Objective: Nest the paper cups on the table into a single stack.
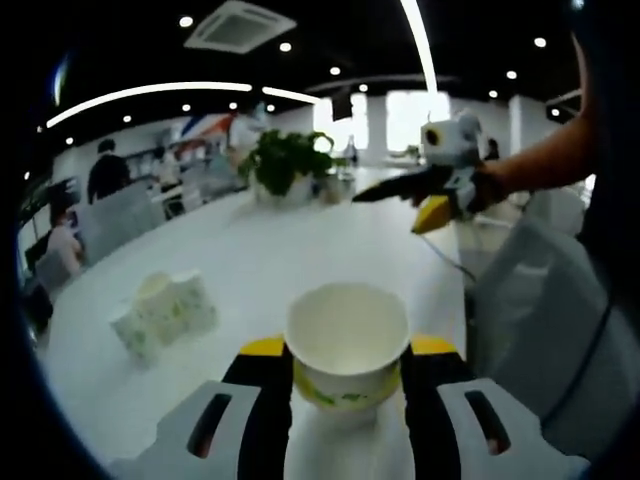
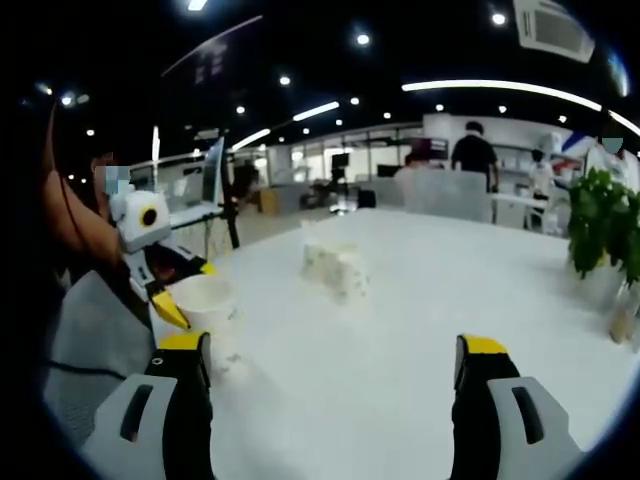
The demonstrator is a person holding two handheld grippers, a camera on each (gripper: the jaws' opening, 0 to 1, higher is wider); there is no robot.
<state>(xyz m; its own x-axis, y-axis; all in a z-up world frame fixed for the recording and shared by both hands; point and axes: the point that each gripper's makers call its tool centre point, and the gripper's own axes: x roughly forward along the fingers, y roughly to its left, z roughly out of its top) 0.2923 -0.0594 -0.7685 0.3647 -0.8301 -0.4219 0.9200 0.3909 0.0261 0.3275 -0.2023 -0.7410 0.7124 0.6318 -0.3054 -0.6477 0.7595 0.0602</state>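
Paper cups are the story, but start with the white table [image 1: 300, 240], long and broad, running away toward the far office. At its far end sits a leafy potted plant [image 1: 288, 160]. Nearer, left of centre in the left gripper view, a cluster of printed cups [image 1: 165, 315] lies tipped on the tabletop, well apart from the action. Up close, the left gripper [image 1: 347, 375] has its yellow-tipped jaws clamped on either side of an upright paper cup [image 1: 347, 340], mouth open to the camera. Across in the right gripper view, the right gripper [image 2: 335, 370] hangs over bare table with its jaws spread wide, gripping nothing, while that held cup [image 2: 203, 300] shows off to the left.
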